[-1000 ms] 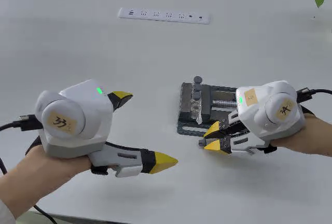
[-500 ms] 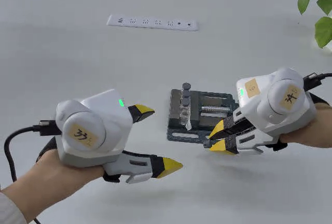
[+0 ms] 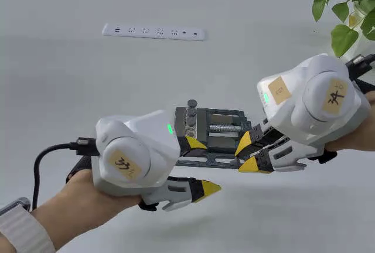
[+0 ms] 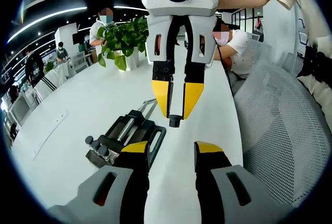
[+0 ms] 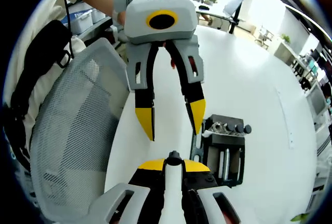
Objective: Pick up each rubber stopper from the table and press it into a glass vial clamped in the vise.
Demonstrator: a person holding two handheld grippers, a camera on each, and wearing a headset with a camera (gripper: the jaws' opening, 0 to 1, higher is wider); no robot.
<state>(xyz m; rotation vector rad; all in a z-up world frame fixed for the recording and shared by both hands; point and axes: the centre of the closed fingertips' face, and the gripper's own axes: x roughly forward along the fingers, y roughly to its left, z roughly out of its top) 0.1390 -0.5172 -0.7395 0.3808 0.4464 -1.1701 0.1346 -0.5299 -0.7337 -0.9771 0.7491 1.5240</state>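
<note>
Left hand-held gripper (image 3: 208, 165) nearer (beside vise (image 3: 221, 116))

Tight in front of the vise (image 3: 220, 118): left gripper (image 3: 206, 166) & right gripper (image 3: 245, 155) face tip-to-tip w/ little gap, vials (image 3: 191, 115) upright at vise's left end, while table (image 3: 76, 89) lies open to the left & back to power strip (image 3: 153, 31), plant (image 3: 345, 7) far right.

Bright, even light from above in the head view, with only a soft pale shadow on the white table (image 3: 70, 89) under the left gripper (image 3: 206, 165). Sharp focus, no motion blur. Strong fisheye bending at the edges of both gripper views; glare from ceiling light strips (image 4: 52, 16).
</note>
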